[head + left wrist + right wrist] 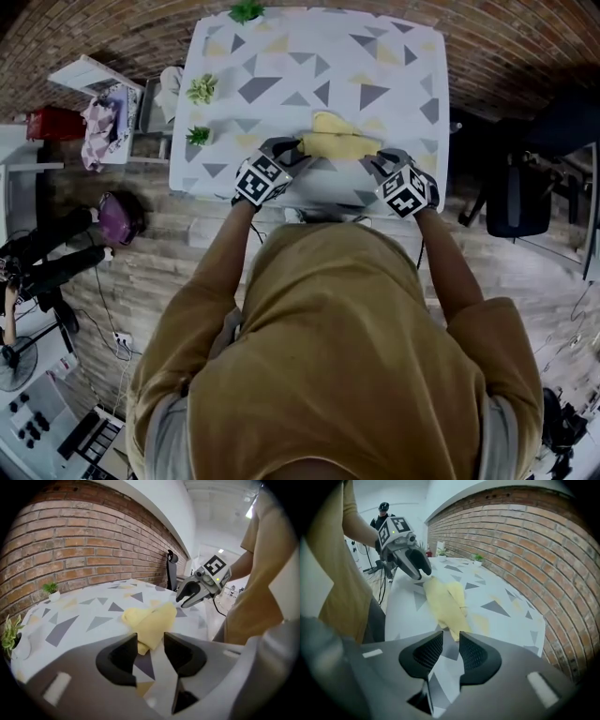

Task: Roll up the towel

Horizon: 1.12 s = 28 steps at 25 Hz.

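Note:
A yellow towel (339, 142) lies bunched lengthwise near the front edge of the triangle-patterned table (281, 47), with a flap folded up behind it. My left gripper (292, 150) is at the towel's left end and its jaws are shut on that end (152, 623), with a moderate gap filled by cloth. My right gripper (382, 161) is at the right end. Its jaws stand narrow, pinching the towel's corner (445, 604) at the tips. Each gripper shows in the other's view: the right gripper (187, 595) and the left gripper (419, 566).
Three small potted plants (202, 89) (199, 135) (246, 11) stand along the table's left and far sides. A dark chair (520, 197) is right of the table, cluttered shelves (98, 112) to the left. A person (383, 515) stands in the background.

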Each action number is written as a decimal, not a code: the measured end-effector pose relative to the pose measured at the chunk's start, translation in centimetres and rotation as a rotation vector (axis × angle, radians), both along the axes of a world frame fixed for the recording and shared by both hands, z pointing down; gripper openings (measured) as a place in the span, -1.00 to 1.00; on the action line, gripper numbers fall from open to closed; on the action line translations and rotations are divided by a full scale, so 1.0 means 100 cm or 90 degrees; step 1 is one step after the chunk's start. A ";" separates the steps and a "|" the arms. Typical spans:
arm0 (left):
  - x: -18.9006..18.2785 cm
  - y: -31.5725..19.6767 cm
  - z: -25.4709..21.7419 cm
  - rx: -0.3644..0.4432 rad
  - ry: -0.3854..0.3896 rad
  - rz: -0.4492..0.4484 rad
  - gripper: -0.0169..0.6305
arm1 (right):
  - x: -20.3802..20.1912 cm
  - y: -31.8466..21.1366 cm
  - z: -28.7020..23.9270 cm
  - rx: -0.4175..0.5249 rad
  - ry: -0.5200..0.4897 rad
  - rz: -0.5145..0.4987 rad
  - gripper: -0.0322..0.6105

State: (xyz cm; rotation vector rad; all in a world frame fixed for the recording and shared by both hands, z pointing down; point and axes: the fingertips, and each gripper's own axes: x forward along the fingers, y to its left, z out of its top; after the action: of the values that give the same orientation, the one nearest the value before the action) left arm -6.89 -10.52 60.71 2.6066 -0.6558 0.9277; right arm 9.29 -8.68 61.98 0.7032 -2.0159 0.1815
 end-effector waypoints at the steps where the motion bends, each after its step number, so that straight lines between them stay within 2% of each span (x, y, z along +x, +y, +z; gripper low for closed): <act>1: 0.004 0.002 0.000 0.000 -0.004 0.011 -0.35 | -0.002 0.001 0.001 -0.001 0.005 -0.008 -0.62; 9: 0.024 0.014 0.014 0.072 -0.125 0.182 -0.35 | -0.010 -0.010 0.005 0.048 0.096 -0.126 -0.62; 17: 0.023 0.007 0.026 0.071 -0.176 0.232 -0.35 | -0.004 -0.013 0.018 0.027 0.139 -0.172 -0.62; 28: 0.022 0.008 0.029 0.091 -0.197 0.262 -0.35 | -0.007 -0.020 0.022 0.016 0.138 -0.180 -0.62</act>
State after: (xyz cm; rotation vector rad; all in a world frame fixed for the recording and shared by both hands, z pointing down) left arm -4.69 -9.73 63.66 2.8091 -0.2578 1.4777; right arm 8.58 -10.72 64.23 0.4270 -1.8865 -0.0833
